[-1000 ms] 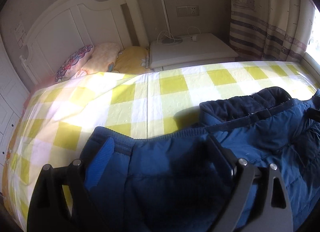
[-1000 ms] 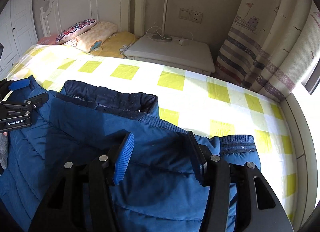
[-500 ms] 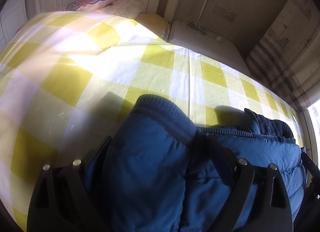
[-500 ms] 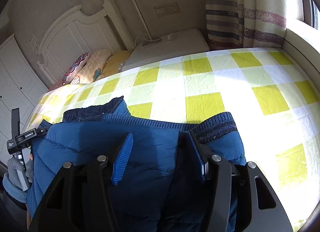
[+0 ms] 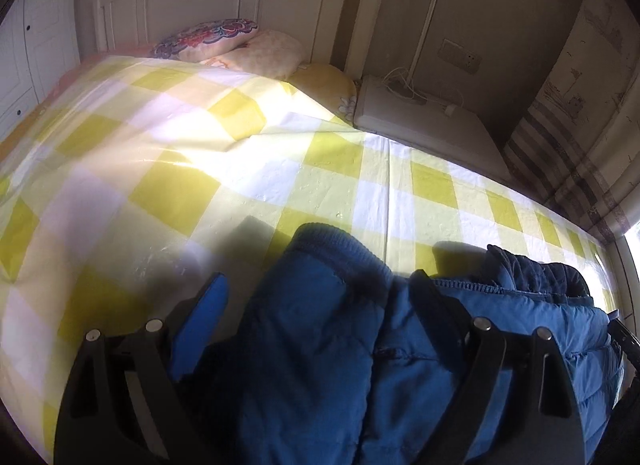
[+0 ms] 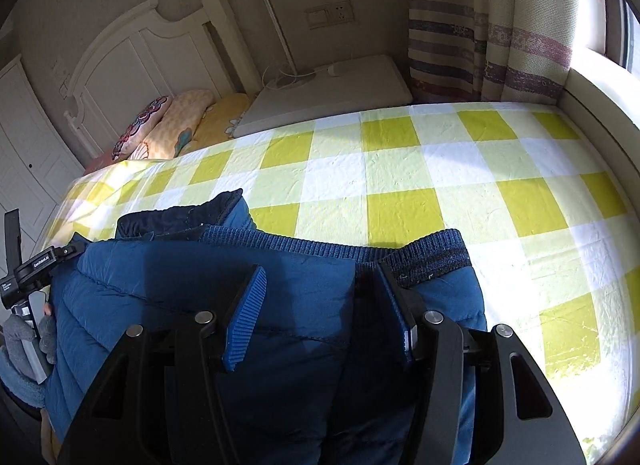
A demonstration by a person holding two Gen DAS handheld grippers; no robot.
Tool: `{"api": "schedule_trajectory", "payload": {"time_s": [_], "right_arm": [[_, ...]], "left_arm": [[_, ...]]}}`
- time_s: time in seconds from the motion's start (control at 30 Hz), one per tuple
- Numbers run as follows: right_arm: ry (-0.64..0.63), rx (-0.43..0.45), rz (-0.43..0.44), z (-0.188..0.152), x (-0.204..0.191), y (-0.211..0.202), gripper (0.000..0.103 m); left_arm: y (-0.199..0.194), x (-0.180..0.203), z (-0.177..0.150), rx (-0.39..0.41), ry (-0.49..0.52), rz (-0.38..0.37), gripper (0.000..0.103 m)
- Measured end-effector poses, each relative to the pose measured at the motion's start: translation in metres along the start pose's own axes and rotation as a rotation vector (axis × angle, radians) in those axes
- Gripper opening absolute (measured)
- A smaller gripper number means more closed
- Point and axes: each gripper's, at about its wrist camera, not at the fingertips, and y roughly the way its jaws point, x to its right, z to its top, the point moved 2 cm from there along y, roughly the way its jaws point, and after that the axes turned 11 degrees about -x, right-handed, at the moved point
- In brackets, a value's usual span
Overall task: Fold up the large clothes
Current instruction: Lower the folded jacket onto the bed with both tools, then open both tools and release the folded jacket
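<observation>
holding a blue padded jacket over the yellow checked bed, one gripper at each end.

the right gripper has its fingers parted wide, the jacket's fabric bunched between them just below the ribbed hem; whether the pads press the cloth, i cannot tell. the left gripper is spread just as wide, jacket fabric and a ribbed cuff between its fingers, the blue pad standing clear of the cloth. the jacket lies near the bed's front edge, its dark collar towards the pillows.
</observation>
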Motion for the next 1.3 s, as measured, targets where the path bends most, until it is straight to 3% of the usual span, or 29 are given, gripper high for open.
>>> {"api": "schedule_trajectory", "payload": {"time_s": [0.07,0.13,0.23,0.33,0.43,0.5,0.57,0.63,0.7,0.77,0.83,1.07,1.13,1.2,1.3], "right_arm": [[-0.106,0.065,-0.023,-0.005,-0.034,-0.021,0.063],[-0.212,0.076,-0.008,-0.013,-0.072,-0.033,0.072],[-0.394,0.008,-0.02,-0.031,-0.129,-0.025,0.075],[-0.457,-0.054,-0.076,-0.043,-0.149,0.001,0.076],[-0.358,-0.077,-0.005,-0.035,-0.128,0.003,0.078],[-0.307,-0.052,-0.029,-0.031,-0.107,-0.006,0.078],[-0.247,-0.029,-0.06,-0.029,-0.076,-0.014,0.078],[-0.144,-0.042,-0.063,-0.031,-0.036,-0.015,0.079],[-0.042,-0.047,-0.004,-0.037,0.001,-0.011,0.079],[0.063,-0.033,0.12,-0.043,0.026,-0.007,0.079],[0.07,-0.021,0.142,-0.045,0.027,-0.005,0.08],[0.034,-0.011,0.085,-0.044,0.014,-0.008,0.084],[0.013,0.043,-0.002,-0.048,0.004,-0.031,0.084],[-0.058,0.1,0.014,-0.056,-0.019,-0.057,0.084],[-0.201,0.142,0.041,-0.076,-0.065,-0.084,0.086]], "left_arm": [[-0.028,0.026,-0.011,0.091,0.111,-0.007,0.091],[-0.042,0.063,-0.026,0.117,0.249,0.055,0.091],[-0.039,0.114,-0.052,0.081,0.414,0.087,0.093],[-0.008,0.137,-0.069,0.022,0.492,0.171,0.094],[0.002,0.126,-0.064,-0.021,0.438,0.117,0.097],[-0.003,0.108,-0.056,-0.022,0.394,0.078,0.097],[-0.01,0.083,-0.049,-0.002,0.35,0.098,0.097],[-0.011,0.052,-0.043,-0.021,0.271,0.068,0.097],[-0.01,0.017,-0.038,-0.054,0.15,-0.011,0.096],[-0.005,-0.01,-0.036,-0.081,0.032,-0.108,0.096],[0.002,-0.019,-0.036,-0.108,-0.018,-0.136,0.095],[0.001,-0.017,-0.038,-0.109,-0.018,-0.115,0.096],[-0.01,-0.021,-0.039,-0.084,-0.043,-0.071,0.096],[-0.034,-0.014,-0.047,-0.009,-0.023,-0.053,0.095],[-0.065,0.019,-0.068,0.071,0.113,-0.023,0.096]]}}
